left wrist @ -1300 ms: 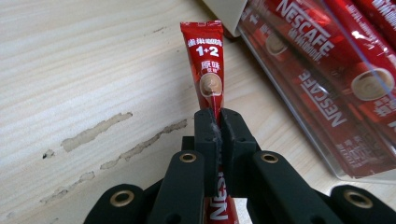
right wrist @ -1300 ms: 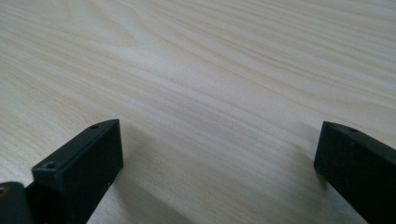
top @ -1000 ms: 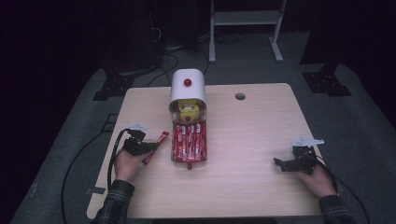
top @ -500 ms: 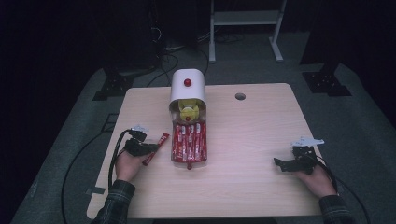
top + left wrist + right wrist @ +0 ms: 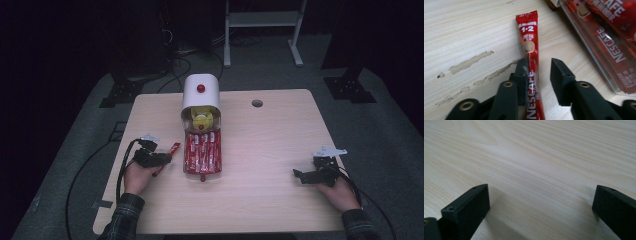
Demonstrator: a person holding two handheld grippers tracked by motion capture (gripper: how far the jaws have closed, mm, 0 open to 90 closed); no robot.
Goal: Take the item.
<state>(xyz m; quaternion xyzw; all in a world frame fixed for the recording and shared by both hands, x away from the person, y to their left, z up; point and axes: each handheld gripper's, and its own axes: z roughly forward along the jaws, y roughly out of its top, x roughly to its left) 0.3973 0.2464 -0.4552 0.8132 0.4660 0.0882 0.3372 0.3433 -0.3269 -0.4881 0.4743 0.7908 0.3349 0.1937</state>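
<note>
A: Where is the coffee stick (image 5: 531, 62) now?

B: It lies flat on the wooden counter (image 5: 270, 150), just beside the left side of the clear tray (image 5: 186, 159) that holds more red sticks. In the left gripper view it runs between the two jaws of the left gripper (image 5: 540, 75).

A: Do the jaws pinch it?

B: No. They have just been opening. One jaw is touching the side of the stick, or nearly so, and the other jaw stands apart from it, with bare wood in the gap. So the stick is between them but it is not pressed.

A: And the other hand?

B: The right gripper (image 5: 306, 176) rests on the counter near the right edge, well apart from the tray. Its jaws are spread wide, with nothing between them except the wood.

A: What stands behind the tray?

B: A white dispenser (image 5: 200, 93) with a red knob on top, and something yellow under it.
</note>
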